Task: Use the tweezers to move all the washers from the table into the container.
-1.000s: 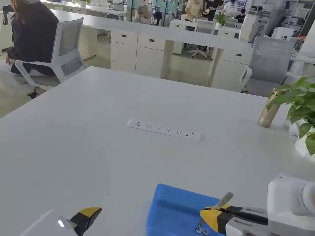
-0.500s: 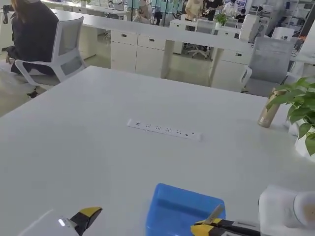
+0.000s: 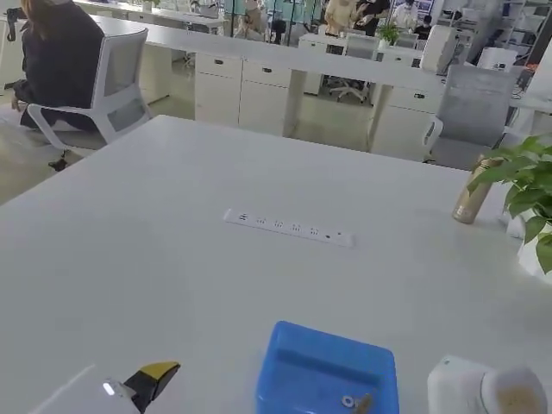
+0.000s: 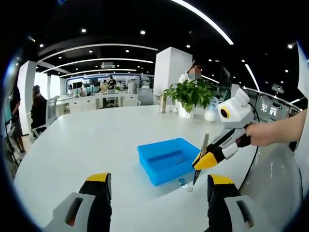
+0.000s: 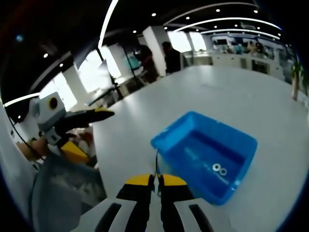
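Open-plan office. A long white table carried a power strip. Beyond it stood rows of white desks with drawer units, a mesh-backed swivel chair and a seated person. A potted plant stood at the table's far edge. Strip lights and round downlights lined the dark ceiling.

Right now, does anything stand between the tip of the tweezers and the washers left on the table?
Nothing visible does: the tweezers point down right beside the two washers, near the blue container.
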Motion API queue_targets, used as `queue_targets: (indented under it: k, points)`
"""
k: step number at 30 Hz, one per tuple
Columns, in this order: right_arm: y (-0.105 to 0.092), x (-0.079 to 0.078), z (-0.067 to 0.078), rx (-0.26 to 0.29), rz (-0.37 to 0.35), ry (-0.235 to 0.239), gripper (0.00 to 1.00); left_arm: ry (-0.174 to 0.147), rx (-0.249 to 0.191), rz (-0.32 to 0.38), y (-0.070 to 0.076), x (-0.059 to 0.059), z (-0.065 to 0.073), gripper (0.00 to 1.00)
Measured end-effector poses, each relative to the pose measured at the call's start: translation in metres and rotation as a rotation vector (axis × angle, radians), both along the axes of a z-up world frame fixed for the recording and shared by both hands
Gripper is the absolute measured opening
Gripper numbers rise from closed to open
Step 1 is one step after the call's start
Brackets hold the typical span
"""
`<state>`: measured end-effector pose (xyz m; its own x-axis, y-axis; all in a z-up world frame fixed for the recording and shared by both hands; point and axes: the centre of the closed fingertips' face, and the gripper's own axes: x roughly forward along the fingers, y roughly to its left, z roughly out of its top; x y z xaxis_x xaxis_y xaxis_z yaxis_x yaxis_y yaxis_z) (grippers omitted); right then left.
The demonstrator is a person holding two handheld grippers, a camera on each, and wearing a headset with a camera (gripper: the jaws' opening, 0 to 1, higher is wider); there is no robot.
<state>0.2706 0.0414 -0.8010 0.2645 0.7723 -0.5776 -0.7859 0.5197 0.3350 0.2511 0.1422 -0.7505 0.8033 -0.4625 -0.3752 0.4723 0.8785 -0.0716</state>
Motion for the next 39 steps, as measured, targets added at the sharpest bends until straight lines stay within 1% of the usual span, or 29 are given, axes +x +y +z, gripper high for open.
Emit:
queue_targets:
  k: [8,13,19,21,23,25,27,31,35,37,39]
  points:
    - [0.002,-0.003,-0.009,-0.012,0.008,0.02,0.03,-0.002,-0.002,0.002,0.0,0.0,0.0,0.83]
    - [0.003,-0.003,-0.012,-0.027,0.022,0.017,0.03,-0.001,0.001,0.0,0.0,0.0,0.0,0.83]
    - [0.006,-0.002,-0.013,-0.029,0.031,0.008,0.03,-0.002,0.001,0.004,0.0,0.001,0.001,0.82]
    - [0.006,-0.001,-0.016,-0.04,0.036,0.004,0.03,-0.002,0.0,0.004,0.0,0.001,0.001,0.82]
    - [0.006,-0.002,-0.018,-0.048,0.044,0.003,0.03,-0.002,0.001,0.003,0.0,0.001,0.001,0.82]
    - [0.008,-0.003,-0.017,-0.044,0.049,0.003,0.03,-0.002,0.001,0.003,0.0,0.0,0.001,0.82]
    - [0.008,-0.004,-0.018,-0.049,0.057,-0.002,0.03,-0.001,0.002,0.003,0.0,0.0,0.001,0.82]
    - [0.01,-0.007,-0.017,-0.066,0.083,-0.03,0.03,-0.001,0.001,0.002,0.0,0.0,0.001,0.82]
    - [0.013,-0.011,-0.015,-0.093,0.125,-0.077,0.03,0.0,0.005,0.0,0.0,0.0,0.0,0.81]
    - [0.013,-0.011,-0.014,-0.106,0.14,-0.11,0.03,0.002,0.007,0.001,0.0,0.0,0.0,0.81]
    - [0.011,-0.003,-0.012,-0.086,0.119,-0.093,0.03,0.0,0.008,0.001,0.0,0.0,0.0,0.81]
